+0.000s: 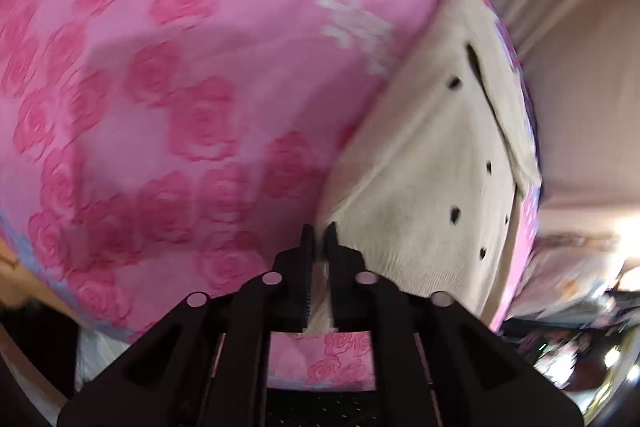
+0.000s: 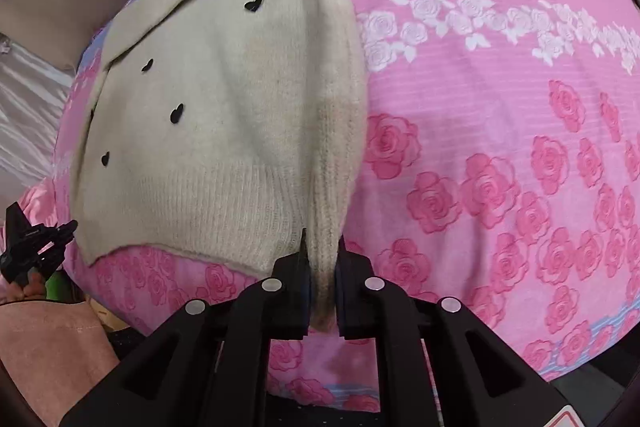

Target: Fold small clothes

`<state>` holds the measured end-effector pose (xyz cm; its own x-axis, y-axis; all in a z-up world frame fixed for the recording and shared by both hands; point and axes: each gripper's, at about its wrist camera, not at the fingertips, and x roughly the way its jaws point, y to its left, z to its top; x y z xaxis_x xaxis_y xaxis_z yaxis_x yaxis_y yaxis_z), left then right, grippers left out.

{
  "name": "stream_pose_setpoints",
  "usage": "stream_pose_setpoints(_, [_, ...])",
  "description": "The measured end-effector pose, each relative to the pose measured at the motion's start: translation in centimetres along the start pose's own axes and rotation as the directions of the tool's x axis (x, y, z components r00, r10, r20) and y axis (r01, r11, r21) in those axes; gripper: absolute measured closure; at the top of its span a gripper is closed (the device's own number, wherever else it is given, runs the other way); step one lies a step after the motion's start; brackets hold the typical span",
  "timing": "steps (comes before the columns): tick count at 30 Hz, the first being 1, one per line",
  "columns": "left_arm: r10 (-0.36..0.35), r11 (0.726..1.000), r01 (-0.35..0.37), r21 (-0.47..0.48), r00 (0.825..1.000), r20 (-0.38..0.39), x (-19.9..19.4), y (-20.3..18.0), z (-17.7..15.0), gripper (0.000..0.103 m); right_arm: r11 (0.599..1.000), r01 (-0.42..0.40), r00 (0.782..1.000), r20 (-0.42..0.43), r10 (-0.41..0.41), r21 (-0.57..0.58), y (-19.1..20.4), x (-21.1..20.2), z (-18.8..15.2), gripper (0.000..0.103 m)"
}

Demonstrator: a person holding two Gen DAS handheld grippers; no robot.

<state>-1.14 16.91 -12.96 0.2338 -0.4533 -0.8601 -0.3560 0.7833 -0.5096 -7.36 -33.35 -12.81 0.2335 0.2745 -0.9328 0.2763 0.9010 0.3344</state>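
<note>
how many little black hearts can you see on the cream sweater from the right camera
4 on the cream sweater: one near the top, one further down-left, one mid-left, one lowest-left. More may hide under the folded sleeve.

Cream sweater (image 2: 224, 115) with black hearts; pink rose-print sheet (image 2: 500, 131).

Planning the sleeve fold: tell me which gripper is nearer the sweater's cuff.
Right. The right gripper is shut on the cuff of the cream sweater; the left gripper pinches the sweater's hem corner, away from the cuff.
</note>
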Motion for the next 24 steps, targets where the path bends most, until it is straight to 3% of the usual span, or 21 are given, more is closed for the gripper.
stream_pose_setpoints(1, [0.016, 1.0, -0.016, 0.022, 1.0, 0.005, 0.1, -0.8, -0.1, 0.087, 1.0, 0.004, 1.0, 0.001, -0.004, 0.002, 0.2, 0.1, 0.0, 0.086])
stream_pose_setpoints(2, [0.027, 0.999, -0.027, 0.041, 1.0, 0.002, 0.3, -1.5, -0.3, 0.068, 1.0, 0.016, 1.0, 0.001, -0.016, 0.001, 0.4, 0.2, 0.1, 0.084])
stream_pose_setpoints(4, [0.041, 0.998, -0.04, 0.044, 0.999, -0.023, 1.1, -2.7, -0.2, 0.044, 0.999, 0.036, 0.999, -0.005, -0.036, -0.008, 0.6, 0.5, 0.2, 0.072])
stream_pose_setpoints(6, [0.063, 0.996, -0.062, 0.061, 0.998, -0.019, 1.6, -3.4, -0.5, 0.043, 0.999, 0.041, 0.999, -0.006, -0.041, -0.007, 0.8, 1.1, 0.5, 0.069])
stream_pose_setpoints(7, [0.069, 0.995, -0.067, 0.07, 0.997, -0.018, 1.9, -4.0, -0.7, 0.043, 0.999, 0.042, 0.999, -0.009, -0.042, -0.002, 0.9, 1.3, 0.5, 0.074])
stream_pose_setpoints(8, [0.075, 0.994, -0.074, 0.077, 0.997, -0.021, 2.0, -3.7, -0.8, 0.052, 0.999, 0.036, 0.999, 0.001, -0.036, 0.006, 1.0, 1.3, 0.5, 0.095])
stream_pose_setpoints(9, [0.054, 0.996, -0.051, 0.077, 0.998, -0.038, 2.1, -3.8, -0.8, 0.069, 1.0, 0.0, 1.0, -0.005, 0.0, 0.018, 1.0, 1.3, 0.4, 0.094])
stream_pose_setpoints(10, [0.014, 0.998, -0.009, 0.058, 0.996, -0.085, 2.5, -3.4, -0.4, 0.095, 0.999, -0.027, 1.0, -0.001, 0.027, 0.033, 0.9, 1.0, 0.4, 0.095])
stream_pose_setpoints(13, [-0.057, 0.998, 0.054, -0.029, 0.99, -0.128, 1.3, -2.9, -0.9, 0.097, 0.995, -0.101, 0.994, 0.04, 0.101, 0.006, 0.8, -1.8, -0.2, 0.096])
stream_pose_setpoints(18, [-0.14, 0.99, 0.139, -0.018, 0.984, -0.111, -5.1, -5.1, -1.8, 0.097, 0.977, -0.199, 0.974, 0.094, 0.206, -0.078, 0.6, -8.6, -1.3, 0.096])
stream_pose_setpoints(21, [-0.201, 0.979, 0.203, 0.029, 0.979, -0.043, -9.2, -8.0, -0.8, 0.097, 0.953, -0.29, 0.932, 0.198, 0.303, -0.092, 0.4, -13.4, -0.4, 0.097])
stream_pose_setpoints(24, [-0.248, 0.964, 0.241, 0.114, 0.967, 0.051, -12.7, -11.6, 1.4, 0.098, 0.942, -0.308, 0.89, 0.308, 0.335, -0.134, 1.6, -16.6, 1.8, 0.097])
